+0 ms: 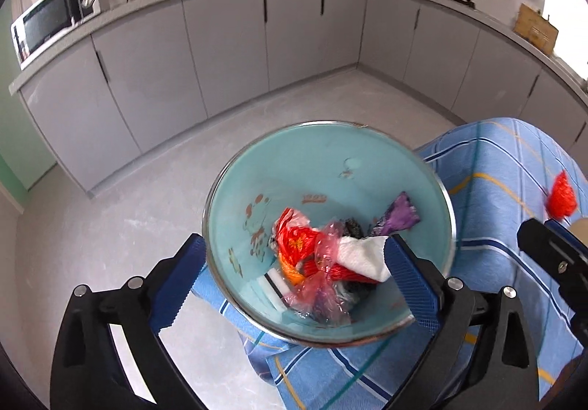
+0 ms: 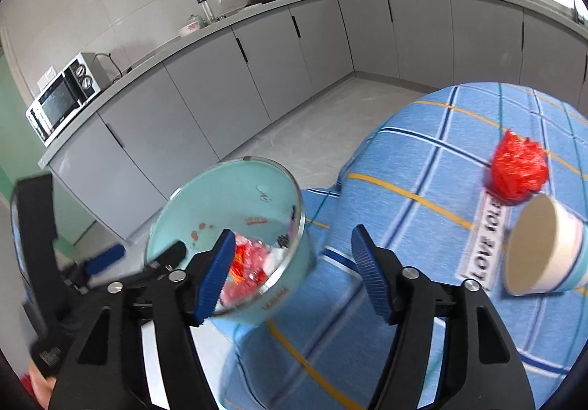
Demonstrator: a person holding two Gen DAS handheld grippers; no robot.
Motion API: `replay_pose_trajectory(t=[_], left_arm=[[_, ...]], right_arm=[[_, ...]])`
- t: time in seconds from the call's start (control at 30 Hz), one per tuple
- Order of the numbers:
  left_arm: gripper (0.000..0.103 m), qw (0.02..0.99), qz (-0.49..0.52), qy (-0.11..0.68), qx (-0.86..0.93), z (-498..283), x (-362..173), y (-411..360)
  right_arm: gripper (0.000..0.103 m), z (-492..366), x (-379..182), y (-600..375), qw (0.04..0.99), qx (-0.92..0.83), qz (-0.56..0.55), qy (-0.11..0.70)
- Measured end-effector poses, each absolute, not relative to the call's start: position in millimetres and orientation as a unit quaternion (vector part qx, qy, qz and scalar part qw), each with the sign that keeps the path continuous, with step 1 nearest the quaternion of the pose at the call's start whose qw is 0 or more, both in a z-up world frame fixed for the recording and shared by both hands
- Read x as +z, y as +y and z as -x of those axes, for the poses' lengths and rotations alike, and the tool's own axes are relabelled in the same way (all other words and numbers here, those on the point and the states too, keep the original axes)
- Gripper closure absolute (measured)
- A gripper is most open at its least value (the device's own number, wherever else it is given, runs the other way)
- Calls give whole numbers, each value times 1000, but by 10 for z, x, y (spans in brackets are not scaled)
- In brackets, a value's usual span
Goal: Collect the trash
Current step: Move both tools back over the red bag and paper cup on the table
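The left gripper (image 1: 297,281) clamps the trash-filled basin (image 1: 279,175) at table-edge level as a receptacle; the right gripper (image 2: 294,274), jaws wide and empty, faces 1 red wrapper (image 2: 520,169).

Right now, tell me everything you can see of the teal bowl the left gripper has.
The teal bowl is round and deep, glossy like enamel, with a metal-looking rim and faded orange cartoon prints inside. It is tilted, its mouth toward the cameras, at the edge of the blue checked tablecloth. The left gripper clamps its near rim, one finger inside, one outside. Crumpled trash lies in the bottom: red and pink plastic wrappers, a white tissue and a purple wrapper.
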State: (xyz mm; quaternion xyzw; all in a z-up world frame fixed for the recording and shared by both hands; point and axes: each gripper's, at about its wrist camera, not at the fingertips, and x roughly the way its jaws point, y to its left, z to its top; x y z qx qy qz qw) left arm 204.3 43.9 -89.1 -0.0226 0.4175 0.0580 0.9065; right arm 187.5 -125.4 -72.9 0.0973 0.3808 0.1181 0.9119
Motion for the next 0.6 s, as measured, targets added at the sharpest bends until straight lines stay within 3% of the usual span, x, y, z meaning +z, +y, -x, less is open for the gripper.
replay_pose_trajectory(t=[0.27, 0.47, 0.6], left_arm=[[8, 911, 3, 411, -46, -1820, -702, -63], [8, 895, 5, 428, -124, -1650, -729, -540], [8, 892, -20, 430, -141, -1585, -748, -814]], right_arm=[[34, -1637, -537, -1808, 910, 123, -53, 393], [23, -1455, -416, -2312, 907, 131, -10, 400], [23, -1437, -422, -2611, 901, 133, 36, 411]])
